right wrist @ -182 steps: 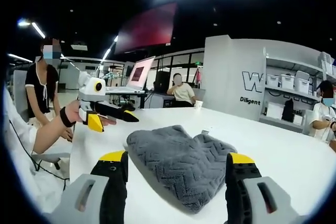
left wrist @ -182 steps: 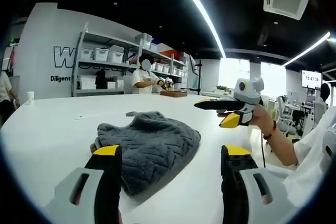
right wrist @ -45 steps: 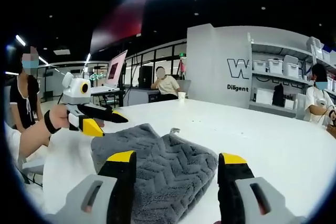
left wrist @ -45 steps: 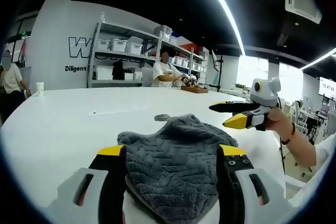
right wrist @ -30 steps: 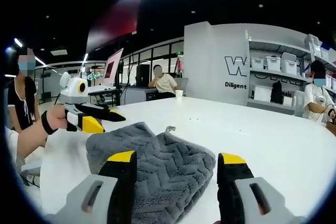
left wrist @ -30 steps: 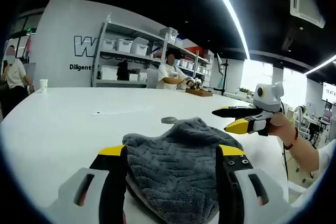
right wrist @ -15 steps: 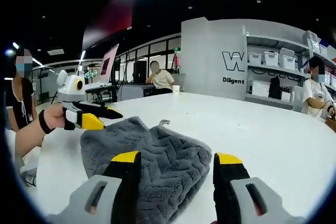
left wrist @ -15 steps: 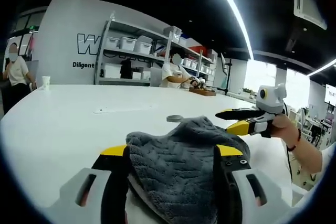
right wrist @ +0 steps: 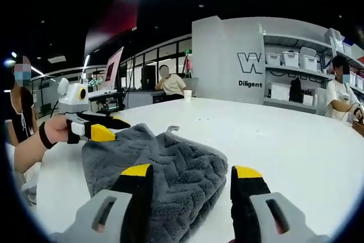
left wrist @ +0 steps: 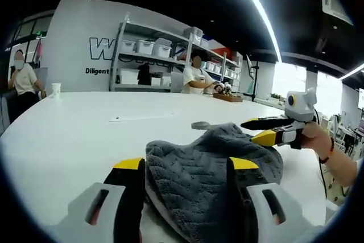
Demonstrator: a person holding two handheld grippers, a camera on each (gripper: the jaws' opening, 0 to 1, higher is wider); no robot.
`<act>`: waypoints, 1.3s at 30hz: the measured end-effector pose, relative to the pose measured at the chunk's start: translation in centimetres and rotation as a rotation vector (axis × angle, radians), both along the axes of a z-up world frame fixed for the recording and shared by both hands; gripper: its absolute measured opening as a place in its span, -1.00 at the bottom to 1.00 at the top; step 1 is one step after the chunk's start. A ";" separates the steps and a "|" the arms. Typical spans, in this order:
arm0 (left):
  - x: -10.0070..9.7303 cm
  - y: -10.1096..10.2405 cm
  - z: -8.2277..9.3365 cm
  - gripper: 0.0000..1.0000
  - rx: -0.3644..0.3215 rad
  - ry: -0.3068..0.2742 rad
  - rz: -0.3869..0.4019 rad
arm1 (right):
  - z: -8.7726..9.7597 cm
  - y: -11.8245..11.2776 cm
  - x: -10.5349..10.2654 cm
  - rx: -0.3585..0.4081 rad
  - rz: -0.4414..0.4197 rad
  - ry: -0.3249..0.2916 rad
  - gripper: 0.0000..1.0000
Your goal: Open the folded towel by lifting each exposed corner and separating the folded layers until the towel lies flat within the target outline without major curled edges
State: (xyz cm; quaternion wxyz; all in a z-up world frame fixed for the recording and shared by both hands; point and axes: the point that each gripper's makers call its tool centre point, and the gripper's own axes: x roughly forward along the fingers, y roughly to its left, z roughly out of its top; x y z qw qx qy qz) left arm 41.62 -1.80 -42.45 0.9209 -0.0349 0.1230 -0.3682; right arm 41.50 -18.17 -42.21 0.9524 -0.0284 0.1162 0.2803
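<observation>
Looking across a wide white table (left wrist: 62, 140) toward a pale grey wall (left wrist: 71, 38) carrying large dark letters. Standing against it, a metal shelf rack (left wrist: 165, 55) holding rows of white bins (left wrist: 142, 46). Running overhead through a dark ceiling, a long bright light strip (left wrist: 256, 9). Glowing at the far end, tall windows (left wrist: 290, 81). Sitting near the table's far edge, a paper cup (left wrist: 56, 89). Working by the rack, a person (left wrist: 197, 75); sitting at a desk beyond, another person (right wrist: 169, 86) beside an open laptop (right wrist: 114, 68).
</observation>
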 end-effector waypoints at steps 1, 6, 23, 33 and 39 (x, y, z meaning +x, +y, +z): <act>0.1 0.0 0.1 0.10 0.000 -0.005 0.003 | 0.0 0.0 0.0 0.002 -0.001 0.001 0.03; 0.6 0.0 0.0 0.09 -0.012 0.002 0.016 | -0.3 -0.2 0.4 0.034 -0.018 0.019 0.03; 3.3 1.3 -0.2 -0.03 -0.019 0.030 0.080 | -1.1 -0.3 1.6 0.059 -0.067 0.046 0.07; 3.2 1.0 -0.8 -0.05 -0.031 0.055 0.099 | -1.4 -0.8 2.0 0.100 -0.098 0.063 0.02; 3.7 0.7 -0.7 -0.10 -0.041 0.049 0.112 | -1.5 -0.8 2.2 0.119 -0.101 0.074 0.00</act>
